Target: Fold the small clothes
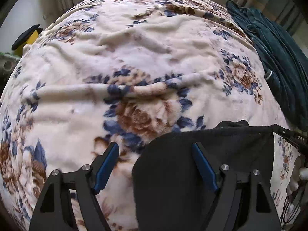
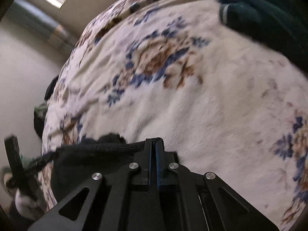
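Two grippers (image 1: 155,165) (image 2: 154,141), one black garment (image 1: 173,173), one teal garment (image 1: 279,57) (bunched), one floral blanket (image 1: 134,48)

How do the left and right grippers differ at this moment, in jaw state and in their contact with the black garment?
The left gripper has its jaws spread wide; the right gripper has its jaws pressed together. The left gripper grips nothing, with only one finger over the black fabric garment; the right gripper pinches that garment's ribbed edge. Both have black frames with blue finger pads and sit over the floral fleece blanket.
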Motion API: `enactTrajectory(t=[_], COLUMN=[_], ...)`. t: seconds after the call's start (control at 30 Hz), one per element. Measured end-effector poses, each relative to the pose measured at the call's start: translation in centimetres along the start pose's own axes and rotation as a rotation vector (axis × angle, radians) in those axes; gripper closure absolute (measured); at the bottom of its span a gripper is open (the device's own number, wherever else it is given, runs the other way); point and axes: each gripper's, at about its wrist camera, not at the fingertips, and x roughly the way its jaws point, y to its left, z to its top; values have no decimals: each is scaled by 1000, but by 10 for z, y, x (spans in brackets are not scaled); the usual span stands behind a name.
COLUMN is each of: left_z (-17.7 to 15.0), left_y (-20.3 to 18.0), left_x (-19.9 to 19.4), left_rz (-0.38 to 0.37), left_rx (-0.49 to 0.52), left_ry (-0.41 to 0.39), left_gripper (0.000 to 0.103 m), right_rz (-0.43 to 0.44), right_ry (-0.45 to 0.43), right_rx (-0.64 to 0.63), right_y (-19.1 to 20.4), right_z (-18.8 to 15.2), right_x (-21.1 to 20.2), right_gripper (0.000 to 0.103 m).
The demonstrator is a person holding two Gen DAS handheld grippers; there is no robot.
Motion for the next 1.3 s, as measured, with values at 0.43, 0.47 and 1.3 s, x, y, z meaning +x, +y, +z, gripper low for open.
enactTrajectory(t=[0.43,0.47,1.3], left_z=[7,3,-61], left_y=[-1,3,21], left_x=[10,2,52], left_rz=[-39,-59,-791], left_rx=[-13,-27,-272], left_ry=[31,17,108], left_gripper=[24,24,49], right_rz=[55,94,514], right_ry=[201,193,518], right_rx=[177,197,64], right_y=[-36,-43,-6], right_z=[-4,-8,-76], right_x=[28,18,88], right_gripper=[72,58,36])
